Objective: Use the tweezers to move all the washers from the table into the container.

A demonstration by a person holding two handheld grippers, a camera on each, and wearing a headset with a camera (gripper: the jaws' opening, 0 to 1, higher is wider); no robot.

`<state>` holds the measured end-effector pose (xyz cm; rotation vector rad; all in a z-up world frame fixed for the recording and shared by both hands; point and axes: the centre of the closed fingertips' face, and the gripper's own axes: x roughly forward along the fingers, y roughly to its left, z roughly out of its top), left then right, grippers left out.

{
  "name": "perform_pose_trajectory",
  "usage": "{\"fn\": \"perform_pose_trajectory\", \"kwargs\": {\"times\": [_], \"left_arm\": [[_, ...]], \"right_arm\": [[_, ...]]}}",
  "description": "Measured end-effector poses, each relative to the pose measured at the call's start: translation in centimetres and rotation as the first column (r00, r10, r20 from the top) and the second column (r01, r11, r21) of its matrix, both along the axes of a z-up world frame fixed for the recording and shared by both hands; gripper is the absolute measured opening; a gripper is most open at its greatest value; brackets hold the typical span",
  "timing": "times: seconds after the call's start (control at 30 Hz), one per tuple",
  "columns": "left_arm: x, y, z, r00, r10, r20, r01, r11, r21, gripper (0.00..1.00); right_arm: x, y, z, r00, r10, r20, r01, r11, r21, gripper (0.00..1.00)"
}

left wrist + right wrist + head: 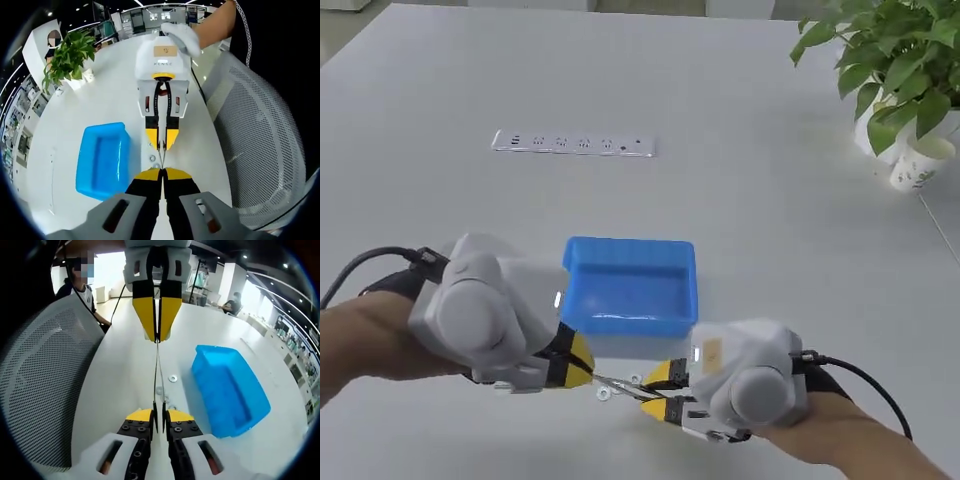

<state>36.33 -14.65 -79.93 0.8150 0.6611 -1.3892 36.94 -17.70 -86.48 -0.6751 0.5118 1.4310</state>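
– White benchtop, evenly lit. Report the nearest items first.

– Lower frame of the head view: the left gripper at lower left and the right gripper at lower centre face each other tip to tip. Both sets of jaws are clamped on the tweezers, one at each end.

– Tweezers condition?

– A thin tool bridging the gap between the two grippers. Both ends sit inside the jaws, so it cannot be told whether the tips are pinched together or apart. No washer appears to be held.

– Locate the washers.

– The washers lie flat on the table, just beside and beneath the tweezers' span. The right gripper view shows at least three. There they sit closer to the right gripper's own jaws, low in the frame, than to the left gripper at the top.

– Governing relation for the next move?

– In the head view the tweezers' long axis runs left to right, roughly parallel to the near wall of the blue container. The container lies just beyond, toward frame centre. By judgement, the tool must first be angled tips-down at the washers, and each transfer then goes up-frame over that wall. The task looks to be at an early stage.

– Farther items?

– A power strip at upper centre and a potted plant at upper right. Both are well apart from the work.
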Motion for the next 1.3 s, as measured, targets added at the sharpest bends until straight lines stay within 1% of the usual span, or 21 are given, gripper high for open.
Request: {"fn": "perform_pose_trajectory", "kwargs": {"times": [0.17, 0.33, 0.57, 0.93, 1.3], "left_arm": [[0.7, -0.9, 0.6, 1.0, -0.016, 0.011, 0.016, 1.0, -0.017, 0.05], [1.0, -1.8, 1.2, 0.999, -0.038, 0.018, 0.038, 0.999, -0.03, 0.05], [1.4, -2.7, 1.7, 0.998, -0.062, 0.024, 0.063, 0.997, -0.038, 0.04], [2.0, -3.9, 1.6, 0.995, -0.094, 0.024, 0.095, 0.995, -0.038, 0.04], [2.5, -4.4, 1.8, 0.994, -0.106, 0.022, 0.107, 0.994, -0.037, 0.04]], "right_arm": [[0.5, -0.3, 0.1, 1.0, -0.02, 0.004, 0.02, 1.0, 0.01, 0.12], [1.0, -0.5, 0.2, 0.999, -0.042, 0.015, 0.042, 0.999, 0.02, 0.11], [1.4, -0.7, 0.2, 0.998, -0.059, 0.017, 0.058, 0.998, 0.023, 0.12], [1.9, -1.0, -0.2, 0.997, -0.073, 0.014, 0.072, 0.997, 0.015, 0.12], [2.2, -1.1, -0.2, 0.997, -0.082, 0.004, 0.082, 0.996, 0.022, 0.12]]}}
